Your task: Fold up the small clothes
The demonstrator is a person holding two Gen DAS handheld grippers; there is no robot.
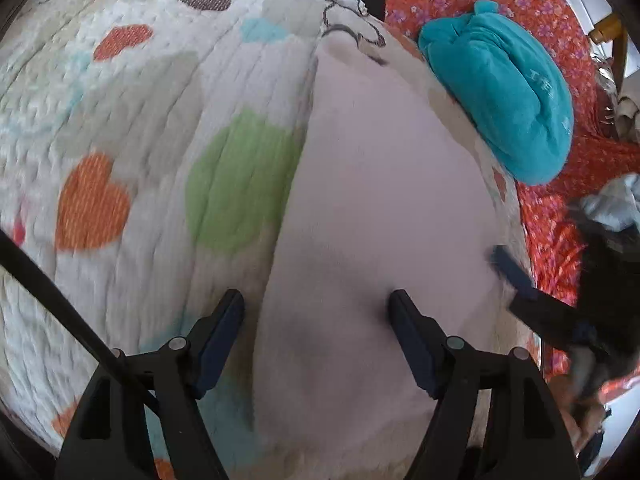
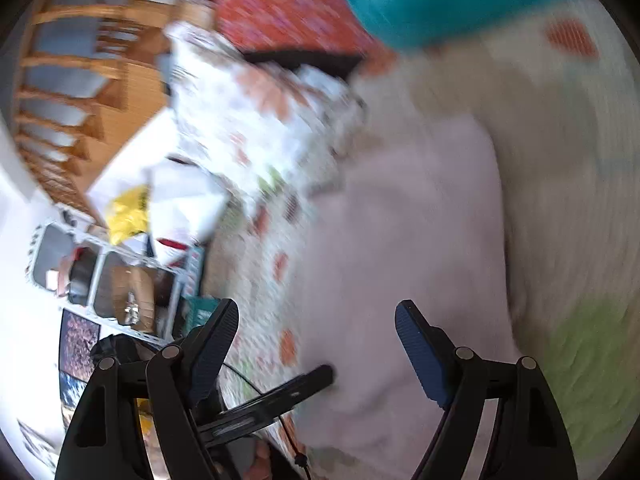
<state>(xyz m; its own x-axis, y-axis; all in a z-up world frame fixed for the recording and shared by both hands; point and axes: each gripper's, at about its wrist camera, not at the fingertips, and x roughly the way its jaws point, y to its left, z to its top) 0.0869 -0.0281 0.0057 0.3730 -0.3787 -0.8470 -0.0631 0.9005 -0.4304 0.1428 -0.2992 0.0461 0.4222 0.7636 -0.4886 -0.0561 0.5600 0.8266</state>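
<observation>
left gripper (image 1: 316, 300) open over pink cloth (image 1: 380, 200) | right gripper (image 2: 316, 316) open, seemingly empty

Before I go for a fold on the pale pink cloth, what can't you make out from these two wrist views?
- Pale pink cloth, left wrist view: near edge cut off behind the left gripper.
- Same cloth, right wrist view: motion blur hides edges and creases around the right gripper.
- Teal garment: bunched, its type unreadable.
- Shelf, right wrist view: contents blurred.
</observation>
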